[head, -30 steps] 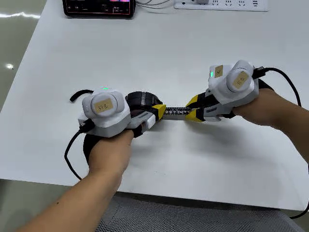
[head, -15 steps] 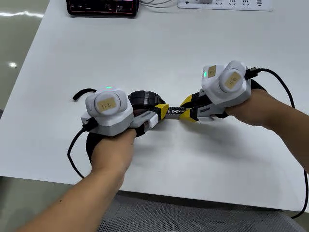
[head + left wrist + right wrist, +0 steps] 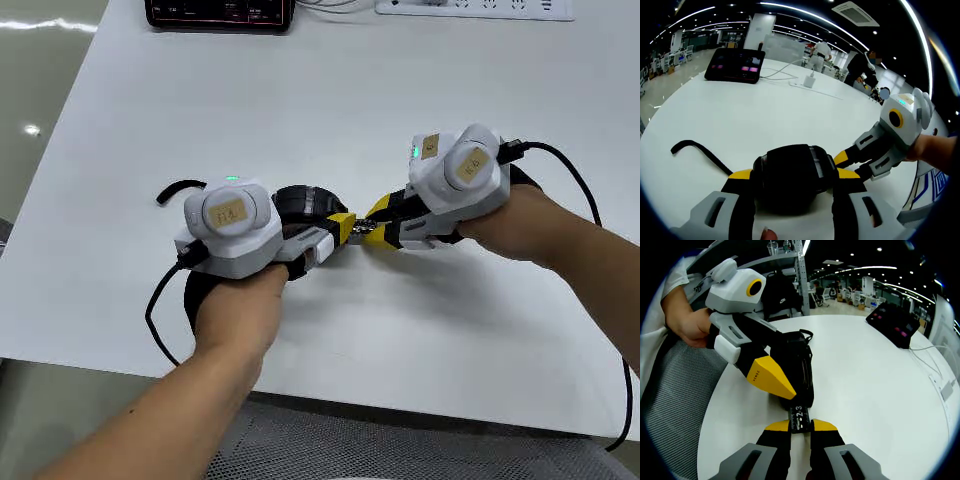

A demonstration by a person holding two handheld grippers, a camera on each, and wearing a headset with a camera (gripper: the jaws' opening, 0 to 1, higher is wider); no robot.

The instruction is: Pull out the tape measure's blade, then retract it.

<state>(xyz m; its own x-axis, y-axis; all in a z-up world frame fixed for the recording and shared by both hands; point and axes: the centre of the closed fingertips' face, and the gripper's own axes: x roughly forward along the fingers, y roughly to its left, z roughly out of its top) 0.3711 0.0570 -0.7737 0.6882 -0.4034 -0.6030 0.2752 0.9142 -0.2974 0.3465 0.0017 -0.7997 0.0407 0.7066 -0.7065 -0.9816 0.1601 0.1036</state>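
A white bench [image 3: 330, 90] is seen. On the bench's far edge a dark tablet [image 3: 220, 12] with a lit screen is laid flat, and a white power strip [image 3: 475, 8] is set along the same edge. A grey mesh seat [image 3: 330, 450] is seen below the bench's near edge.

A broad white table [image 3: 300, 90] spans the head view, with glossy grey floor [image 3: 35, 90] along the left edge and a mesh chair seat [image 3: 300, 445] at the bottom. In the right gripper view, ceiling light strips [image 3: 875, 267] glow upper right, metal shelving [image 3: 800, 270] top centre.
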